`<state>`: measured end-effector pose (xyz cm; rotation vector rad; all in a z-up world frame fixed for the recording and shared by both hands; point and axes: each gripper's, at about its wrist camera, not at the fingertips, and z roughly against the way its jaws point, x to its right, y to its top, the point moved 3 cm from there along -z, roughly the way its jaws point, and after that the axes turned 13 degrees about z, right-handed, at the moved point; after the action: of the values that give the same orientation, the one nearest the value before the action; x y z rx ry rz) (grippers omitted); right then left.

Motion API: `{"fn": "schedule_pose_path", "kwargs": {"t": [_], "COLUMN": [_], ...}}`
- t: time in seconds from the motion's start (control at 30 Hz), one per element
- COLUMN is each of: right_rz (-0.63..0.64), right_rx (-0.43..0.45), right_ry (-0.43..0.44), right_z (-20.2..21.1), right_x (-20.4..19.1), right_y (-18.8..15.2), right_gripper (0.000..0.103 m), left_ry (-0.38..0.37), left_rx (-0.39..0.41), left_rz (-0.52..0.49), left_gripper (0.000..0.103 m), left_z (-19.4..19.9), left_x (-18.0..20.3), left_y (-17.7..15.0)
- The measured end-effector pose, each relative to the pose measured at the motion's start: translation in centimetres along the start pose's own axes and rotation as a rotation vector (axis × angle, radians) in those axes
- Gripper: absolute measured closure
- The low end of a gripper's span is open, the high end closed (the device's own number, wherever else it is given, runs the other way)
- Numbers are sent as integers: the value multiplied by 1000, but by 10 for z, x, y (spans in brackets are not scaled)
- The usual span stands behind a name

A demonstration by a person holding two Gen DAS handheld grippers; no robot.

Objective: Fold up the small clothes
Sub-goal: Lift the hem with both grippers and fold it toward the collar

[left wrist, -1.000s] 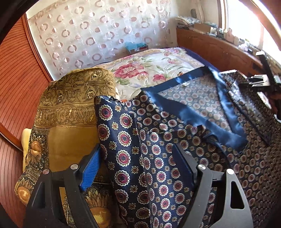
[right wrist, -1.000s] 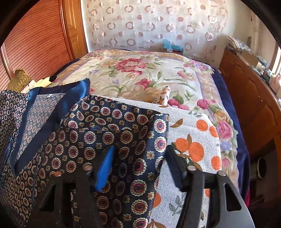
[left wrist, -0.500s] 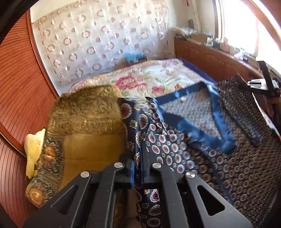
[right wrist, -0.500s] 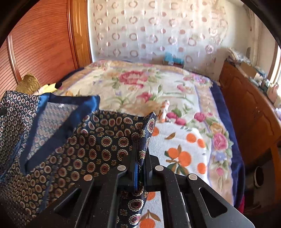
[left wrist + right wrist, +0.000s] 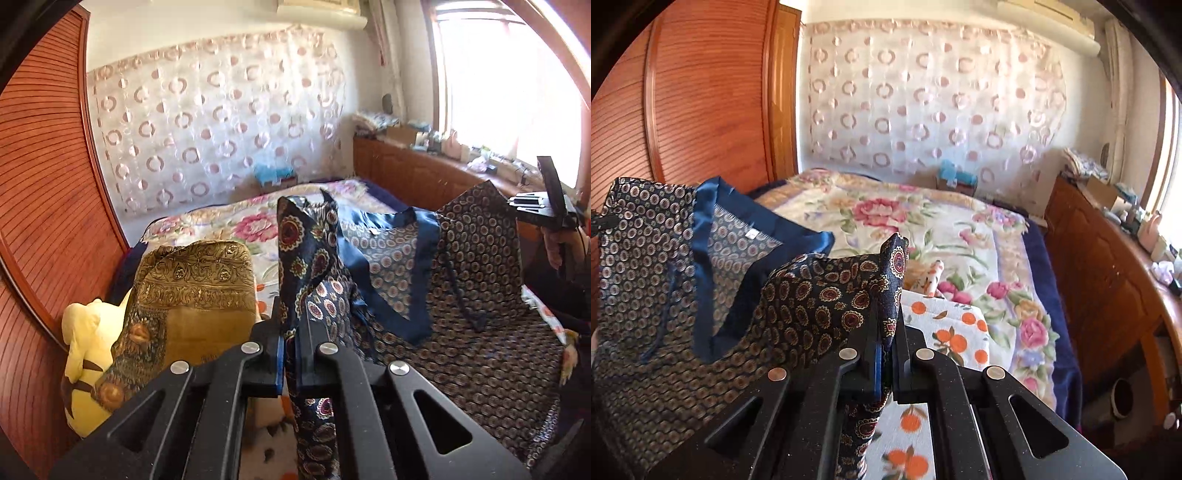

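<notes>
1. Garment first: a navy patterned top [image 5: 476, 295] with a satin-blue neckline hung lifted over the bed [image 5: 923, 221], slung between the two grippers near the bed's near edge.
2. The left hand-held gripper [image 5: 290, 343] was clamped tight on one corner of the top, the cloth standing up in a peak above its pinched blue pads and trailing down below them.
3. The right hand-held gripper [image 5: 886, 343] was likewise closed hard on the opposite corner [image 5: 895, 266], with the fabric poking up between its fingers.
4. In the left wrist view, the right hand-held gripper showed at the right edge, held in a person's hand [image 5: 557, 247].
5. A gold brocade cloth [image 5: 192, 291] draped over a yellow plush toy [image 5: 85, 350] sat at the bed's left edge, beside the wooden wardrobe [image 5: 40, 221].
6. An orange-print cloth [image 5: 956, 332] lay on the floral bedspread, just beside the right gripper's corner of the top.
7. A small blue item [image 5: 956, 177] sat at the bed's far edge below the curtain [image 5: 923, 103]; probably a box, though too small to tell.
</notes>
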<state>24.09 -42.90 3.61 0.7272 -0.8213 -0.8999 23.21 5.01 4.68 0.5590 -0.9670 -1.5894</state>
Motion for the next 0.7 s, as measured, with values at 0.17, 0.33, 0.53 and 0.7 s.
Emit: {"fn": "schedule_pose_path", "kwargs": {"t": [0.17, 0.33, 0.53, 0.7], "right_rz": [9, 13, -10, -39], "right_rx": [40, 45, -4, -32], "right_ry": [12, 53, 109, 118], "right_z": [57, 110, 145, 167], "right_x": [-20, -49, -69, -69], "right_y": [-32, -84, -161, -202], "right_gripper": [100, 100, 100, 102], "left_ry": [-22, -44, -25, -15], "left_rx": [14, -20, -81, -81], "left_rz": [15, 102, 186, 227], "left_gripper": [98, 98, 98, 99], "left_z": [38, 65, 81, 98], "left_x": [1, -9, -30, -34], "left_y": [-41, -103, -163, -178]}}
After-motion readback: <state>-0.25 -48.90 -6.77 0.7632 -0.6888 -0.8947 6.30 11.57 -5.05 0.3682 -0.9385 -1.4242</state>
